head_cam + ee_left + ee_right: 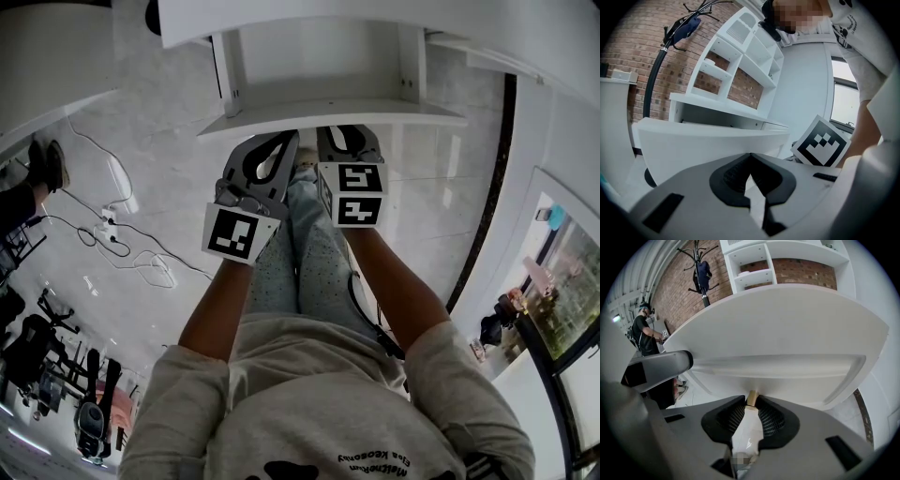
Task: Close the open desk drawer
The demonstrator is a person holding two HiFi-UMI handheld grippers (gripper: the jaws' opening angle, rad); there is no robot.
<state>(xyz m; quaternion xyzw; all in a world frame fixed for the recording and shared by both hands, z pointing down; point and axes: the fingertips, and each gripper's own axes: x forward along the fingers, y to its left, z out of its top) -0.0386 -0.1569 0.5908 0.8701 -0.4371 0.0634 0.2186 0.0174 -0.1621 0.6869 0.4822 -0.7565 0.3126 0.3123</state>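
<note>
The white desk [375, 19] has its drawer [328, 112] pulled out toward me. Both grippers sit side by side against the drawer's front edge, above my legs. My left gripper [281, 141] points at the drawer's front panel [708, 145]; in the left gripper view its dark pads [736, 176] meet at the tips of the gripper [750, 157], which holds nothing. My right gripper [349, 131] is angled down under the drawer front [787, 333]. The right gripper [752, 398] has a gap between its tips, and only my trouser leg and shoe show through it.
White shelving [740, 61] stands on the desk before a brick wall. A coat rack [703, 273] and a person [642, 333] are off to the left. Cables and a power strip [108, 230] lie on the tiled floor at left. A glass wall [562, 272] is at right.
</note>
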